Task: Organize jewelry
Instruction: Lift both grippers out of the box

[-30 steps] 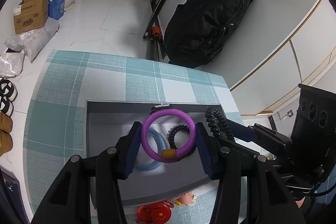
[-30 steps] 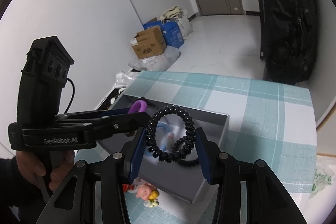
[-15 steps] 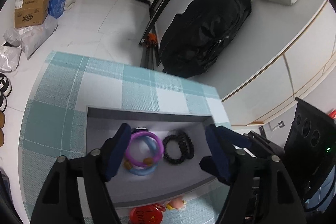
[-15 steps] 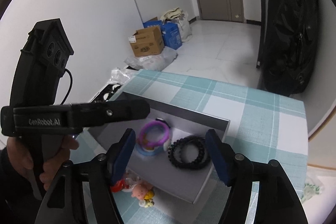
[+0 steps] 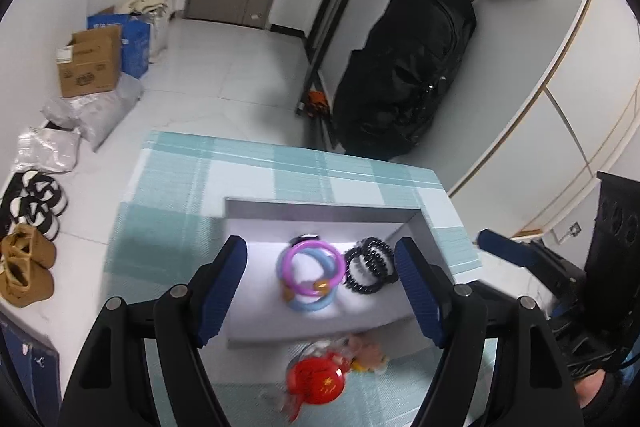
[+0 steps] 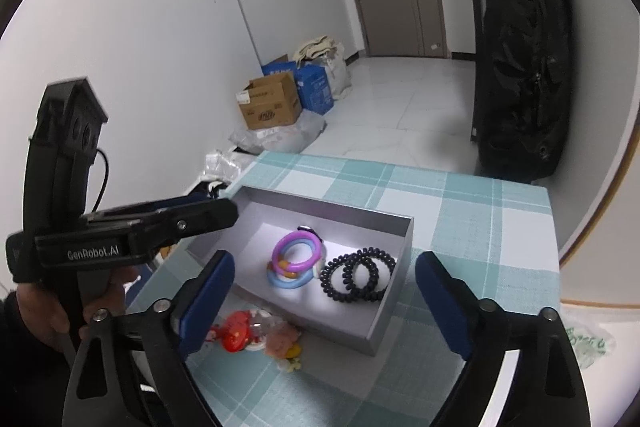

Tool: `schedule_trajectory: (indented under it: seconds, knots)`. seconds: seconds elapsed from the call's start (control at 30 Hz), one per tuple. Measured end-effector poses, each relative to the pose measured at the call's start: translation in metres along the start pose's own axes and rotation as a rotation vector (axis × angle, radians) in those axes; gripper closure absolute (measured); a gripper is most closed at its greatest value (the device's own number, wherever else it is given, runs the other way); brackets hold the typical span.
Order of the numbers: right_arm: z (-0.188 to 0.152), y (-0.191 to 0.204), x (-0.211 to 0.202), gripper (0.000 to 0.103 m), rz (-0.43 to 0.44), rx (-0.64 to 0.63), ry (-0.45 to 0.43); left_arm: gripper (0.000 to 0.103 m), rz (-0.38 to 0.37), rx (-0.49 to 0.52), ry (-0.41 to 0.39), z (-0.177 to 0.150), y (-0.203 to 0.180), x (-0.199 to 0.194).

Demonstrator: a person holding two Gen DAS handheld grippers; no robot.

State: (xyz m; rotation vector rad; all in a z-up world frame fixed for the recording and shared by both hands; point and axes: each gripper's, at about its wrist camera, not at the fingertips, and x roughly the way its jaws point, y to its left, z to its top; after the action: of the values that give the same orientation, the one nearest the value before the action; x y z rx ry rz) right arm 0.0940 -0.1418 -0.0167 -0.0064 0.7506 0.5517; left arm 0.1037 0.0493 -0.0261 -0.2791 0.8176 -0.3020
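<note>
Your left gripper (image 5: 320, 291) hangs over the grey box (image 5: 320, 205) with its jaws standing wide and nothing between the pads; the right gripper (image 6: 324, 303) hangs beside it, its jaws opening at this moment, and it too holds nothing. The jewelry lies on the floor of the box: the purple ring (image 5: 310, 269) rests on top of a blue ring (image 5: 316, 301), the two stacked and overlapping, and the black coils (image 5: 370, 269) sit just beside them toward the right wall, two loops lying flat and overlapping. That grouping reads as sorting by kind, smooth rings in one pile and coiled bands in another, so each can be found without tangling. Both tools point downward at a slant into the box, fingers clear above its rim, which looks to me like a posture after release, not one of reaching. In the right view your hand (image 6: 52, 311) wraps the left tool's handle, and that tool crosses in front of the box's near left corner. Outside the box, near its front wall on the checked cloth (image 6: 460, 195), lie a red badge (image 5: 318, 381) and small charms (image 6: 286, 341), blurred, not yet put away, so the job seems partly done.
</note>
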Motion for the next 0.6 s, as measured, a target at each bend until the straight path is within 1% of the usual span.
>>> schedule_trajectory:
  seconds: [0.17, 0.2, 0.27, 0.4, 0.5, 0.6]
  knots:
    - [-0.006, 0.008, -0.011, 0.006, -0.010, -0.006, -0.020, 0.030, 0.044, -0.016, 0.004, -0.013, 0.006, -0.010]
    - [-0.007, 0.009, -0.012, 0.006, -0.009, -0.006, -0.021, 0.030, 0.048, -0.015, 0.007, -0.015, 0.006, -0.011]
    - [-0.013, 0.011, -0.017, 0.001, -0.011, -0.004, -0.022, 0.030, 0.055, -0.012, 0.018, -0.021, 0.006, -0.014]
    - [-0.025, 0.017, -0.027, 0.001, -0.017, -0.003, -0.025, 0.028, 0.065, -0.009, 0.036, -0.031, 0.006, -0.017]
    - [-0.032, 0.020, -0.030, 0.000, -0.019, -0.008, -0.021, 0.025, 0.068, 0.000, 0.068, -0.041, 0.006, -0.015]
    - [-0.035, 0.025, -0.032, 0.000, -0.024, -0.024, -0.016, 0.025, 0.084, 0.001, 0.099, -0.051, 0.008, -0.012]
